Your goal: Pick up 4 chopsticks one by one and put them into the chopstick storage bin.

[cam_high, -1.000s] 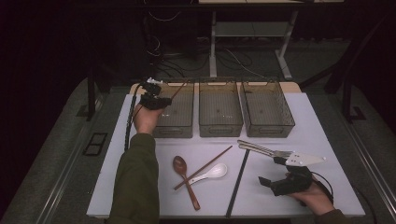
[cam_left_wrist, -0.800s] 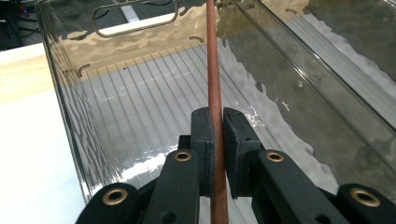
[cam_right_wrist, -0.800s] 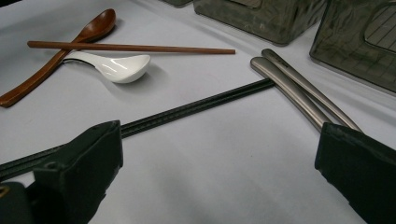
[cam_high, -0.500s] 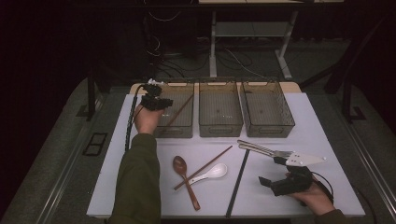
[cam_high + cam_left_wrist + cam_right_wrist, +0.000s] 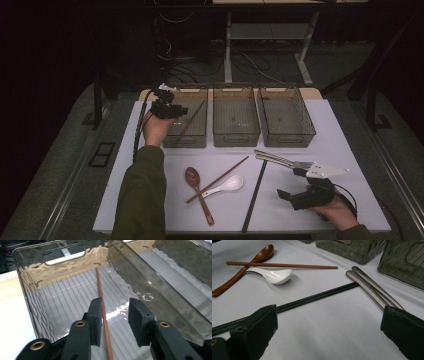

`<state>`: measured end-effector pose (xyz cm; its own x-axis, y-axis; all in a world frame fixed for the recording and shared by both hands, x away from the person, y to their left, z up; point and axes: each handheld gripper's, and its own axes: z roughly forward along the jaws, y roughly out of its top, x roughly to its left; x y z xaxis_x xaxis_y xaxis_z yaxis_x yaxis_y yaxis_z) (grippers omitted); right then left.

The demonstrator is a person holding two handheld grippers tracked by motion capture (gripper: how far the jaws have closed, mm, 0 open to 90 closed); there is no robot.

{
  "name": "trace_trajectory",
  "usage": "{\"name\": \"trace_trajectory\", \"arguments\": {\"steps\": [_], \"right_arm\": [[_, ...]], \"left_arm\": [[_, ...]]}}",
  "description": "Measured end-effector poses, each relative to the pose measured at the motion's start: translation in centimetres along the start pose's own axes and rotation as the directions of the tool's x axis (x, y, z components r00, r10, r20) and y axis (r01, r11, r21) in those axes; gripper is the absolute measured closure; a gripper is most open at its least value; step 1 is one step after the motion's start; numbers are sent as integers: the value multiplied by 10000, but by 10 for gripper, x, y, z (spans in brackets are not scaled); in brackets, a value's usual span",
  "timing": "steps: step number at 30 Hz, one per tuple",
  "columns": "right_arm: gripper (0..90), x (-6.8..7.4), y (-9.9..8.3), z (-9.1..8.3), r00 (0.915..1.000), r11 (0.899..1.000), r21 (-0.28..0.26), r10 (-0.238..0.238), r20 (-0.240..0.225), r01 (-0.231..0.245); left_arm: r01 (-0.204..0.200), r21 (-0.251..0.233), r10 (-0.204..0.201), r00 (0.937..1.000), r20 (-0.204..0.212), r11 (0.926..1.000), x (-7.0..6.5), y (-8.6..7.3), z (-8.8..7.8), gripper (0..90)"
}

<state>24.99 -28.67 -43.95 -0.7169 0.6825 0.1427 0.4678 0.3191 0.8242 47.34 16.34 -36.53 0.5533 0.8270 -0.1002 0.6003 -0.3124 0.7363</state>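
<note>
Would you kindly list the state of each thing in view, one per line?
Left gripper: jaws just opening, apart.
Brown chopstick: lying loose in the left bin.
Right gripper: open, holding nothing.
Middle bin: empty.
Right bin: empty.
Second brown chopstick: lying across the two spoons.

The left arm, in a dark green sleeve, reaches forward up the left side of the table, the hand raised with the left gripper (image 5: 169, 107) held above table height and pointing away from the person and a little to the right. Its jaws have just been opening; in the left gripper view they stand apart with a clear gap between the pads (image 5: 97, 312). The right hand rests low near the front right corner, holding the right gripper (image 5: 290, 197) level, pointing left, its jaws spread wide.
</note>
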Motion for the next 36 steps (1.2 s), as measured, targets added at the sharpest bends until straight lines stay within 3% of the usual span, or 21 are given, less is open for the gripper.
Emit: {"name": "trace_trajectory", "arguments": {"steps": [6,9,15,24,36], "right_arm": [[9,0,0,0,10000,10000,1,3,28,-3],[9,0,0,0,10000,10000,5,-12,33,12],[9,0,0,0,10000,10000,22,-8,43,8],[9,1,0,1,10000,10000,43,-34,49,34],[9,0,0,1,10000,10000,33,-71,43,71]], "left_arm": [[-516,8,515,9975,484,9987,-11,2,-10,522],[-562,-100,568,9954,768,9984,-18,2,-14,490],[-1112,-183,1125,9879,1066,9936,-33,4,-24,438],[-1299,-472,1363,9750,1755,9904,-53,-2,-35,370],[-1818,-950,1973,9611,1933,9787,-83,-23,-50,288]]}}
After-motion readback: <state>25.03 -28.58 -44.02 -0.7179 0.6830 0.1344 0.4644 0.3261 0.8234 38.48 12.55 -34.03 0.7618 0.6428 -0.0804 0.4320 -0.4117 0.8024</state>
